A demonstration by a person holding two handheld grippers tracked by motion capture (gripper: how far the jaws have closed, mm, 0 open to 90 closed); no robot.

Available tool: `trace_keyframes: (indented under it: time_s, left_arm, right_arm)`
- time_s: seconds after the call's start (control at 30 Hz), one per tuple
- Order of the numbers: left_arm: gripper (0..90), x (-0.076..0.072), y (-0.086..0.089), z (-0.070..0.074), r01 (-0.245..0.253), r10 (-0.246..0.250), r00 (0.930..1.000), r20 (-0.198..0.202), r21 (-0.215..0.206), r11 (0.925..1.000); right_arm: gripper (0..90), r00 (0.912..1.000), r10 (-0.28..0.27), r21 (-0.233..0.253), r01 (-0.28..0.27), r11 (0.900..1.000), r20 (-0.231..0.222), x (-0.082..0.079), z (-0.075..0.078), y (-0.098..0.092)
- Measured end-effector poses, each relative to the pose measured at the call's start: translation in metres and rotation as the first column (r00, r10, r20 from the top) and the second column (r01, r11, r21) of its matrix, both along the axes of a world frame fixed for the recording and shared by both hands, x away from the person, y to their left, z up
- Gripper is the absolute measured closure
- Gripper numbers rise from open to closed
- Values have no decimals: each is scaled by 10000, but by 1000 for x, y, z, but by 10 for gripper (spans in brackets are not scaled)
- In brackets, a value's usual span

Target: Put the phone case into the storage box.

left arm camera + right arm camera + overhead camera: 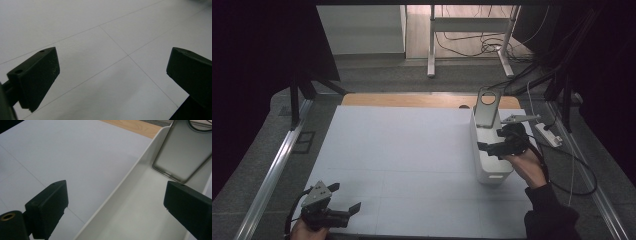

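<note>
Phone case (180,152) upright in bin (140,207), beyond open jaws

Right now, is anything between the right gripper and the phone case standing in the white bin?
Nothing visible. The right gripper, jaws open, hovers over the white bin; the phone case leans at the bin's far end with bare bin floor between.

A white sheet (412,160), ruled with thin grey lines into large rectangles, covers nearly all of a wooden table (412,100), whose bare light-brown top shows as a strip along the far edge. Directly on the sheet, toward its right side, stands a long white bin (484,157) with an open top. A grey phone case (486,107) leans upright inside the bin's far end, rising above its rim.
</note>
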State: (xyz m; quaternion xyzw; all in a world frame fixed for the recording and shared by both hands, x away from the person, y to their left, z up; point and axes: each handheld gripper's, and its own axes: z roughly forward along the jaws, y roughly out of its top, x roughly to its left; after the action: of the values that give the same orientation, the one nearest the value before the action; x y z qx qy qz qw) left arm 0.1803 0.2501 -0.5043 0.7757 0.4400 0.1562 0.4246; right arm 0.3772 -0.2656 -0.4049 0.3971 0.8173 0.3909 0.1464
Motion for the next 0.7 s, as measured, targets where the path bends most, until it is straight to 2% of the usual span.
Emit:
trace_keyframes:
  time_s: [0.2, 0.6, 0.7]
  left_arm:
    - [0, 0, -1, 0, 8, -7, 10000, -17, 126, 9999]
    - [0, 0, -1, 0, -67, 68, 10000, -45, 99, 9999]
    - [0, 0, -1, 0, -121, 121, 9999, -63, 81, 9999]
  right_arm:
    - [40, 9999, 116, -115, -117, 9999, -79, -13, -6, 3]
    - [12, 9992, 232, -101, -235, 9997, -321, -36, -13, 6]
    - [11, 9994, 223, -121, -227, 9997, -254, -41, -13, 5]
